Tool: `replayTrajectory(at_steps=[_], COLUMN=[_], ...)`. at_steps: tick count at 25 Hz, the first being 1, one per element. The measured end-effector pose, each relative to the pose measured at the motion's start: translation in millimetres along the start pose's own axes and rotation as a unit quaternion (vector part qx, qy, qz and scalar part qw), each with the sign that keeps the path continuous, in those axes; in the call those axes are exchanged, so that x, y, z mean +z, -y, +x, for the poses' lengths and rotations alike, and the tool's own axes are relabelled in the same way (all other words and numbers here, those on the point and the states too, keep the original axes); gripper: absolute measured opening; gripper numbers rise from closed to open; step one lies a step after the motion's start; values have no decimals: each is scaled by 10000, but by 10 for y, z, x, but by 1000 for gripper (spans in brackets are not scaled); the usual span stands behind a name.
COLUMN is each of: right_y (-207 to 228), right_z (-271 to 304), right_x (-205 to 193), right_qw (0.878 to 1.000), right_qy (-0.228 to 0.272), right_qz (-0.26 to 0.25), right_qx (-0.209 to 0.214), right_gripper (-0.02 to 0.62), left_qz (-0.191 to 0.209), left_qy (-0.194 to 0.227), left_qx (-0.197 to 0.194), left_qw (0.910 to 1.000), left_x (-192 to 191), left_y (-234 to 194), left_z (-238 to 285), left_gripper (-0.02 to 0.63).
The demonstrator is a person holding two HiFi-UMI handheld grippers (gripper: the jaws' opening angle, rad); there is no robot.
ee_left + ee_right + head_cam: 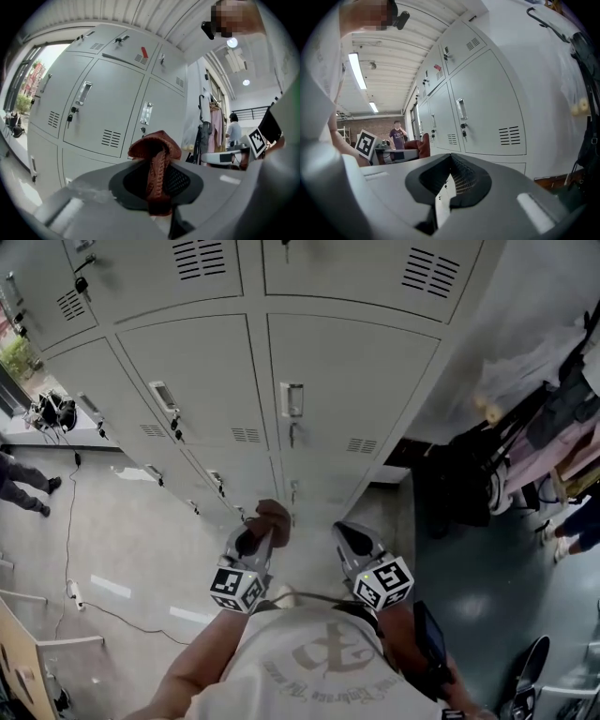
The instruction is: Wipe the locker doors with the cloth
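Closest in, the left gripper (157, 180) had its fingers clamped on the reddish-brown knitted cloth (154, 149). The cloth stood bunched above the tips, clear of the lockers and touching no door. The right gripper (449, 185), just beside it, had its fingers drawn together with nothing between them. Wiping did not look to be under way at this spot. To do it well, I judged, the bunched top of the cloth should be pressed flat on the panel rather than the hard fingertips, then carried in overlapping strokes. Those strokes would need to work round the handle (292, 400), the lock (292, 434) under it and the vent slots (362, 445), where the knit could snag. Ahead stood the bank of pale grey locker doors (352, 381), smooth painted metal in several tiers, all shut. Below lay a glossy grey floor (141, 549) with a cable (72, 512) trailing over it. Farther right, a rack of garments (553, 427) stood near the end locker. A person (397, 134) stood well off under strip lights (357, 70).
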State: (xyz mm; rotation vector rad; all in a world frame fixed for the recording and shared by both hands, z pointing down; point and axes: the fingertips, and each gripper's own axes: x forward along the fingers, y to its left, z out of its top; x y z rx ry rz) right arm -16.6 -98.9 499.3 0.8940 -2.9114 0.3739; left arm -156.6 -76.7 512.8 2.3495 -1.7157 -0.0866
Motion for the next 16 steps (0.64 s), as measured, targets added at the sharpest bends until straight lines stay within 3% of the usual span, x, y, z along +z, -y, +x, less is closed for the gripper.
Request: replayTrajectory(at_steps=[16], right_y=[-463], right_z=[488], right_x=[-170], right_qw=[9994], right_qy=[-333], right_qz=[-63], right_qx=[95], right_gripper=[8], left_qz=[-23], left_qy=[-61], left_qx=[-277], left_qw=[9996], left_x=[-58], left_y=[-344], left_z=[-146], left_gripper=[71])
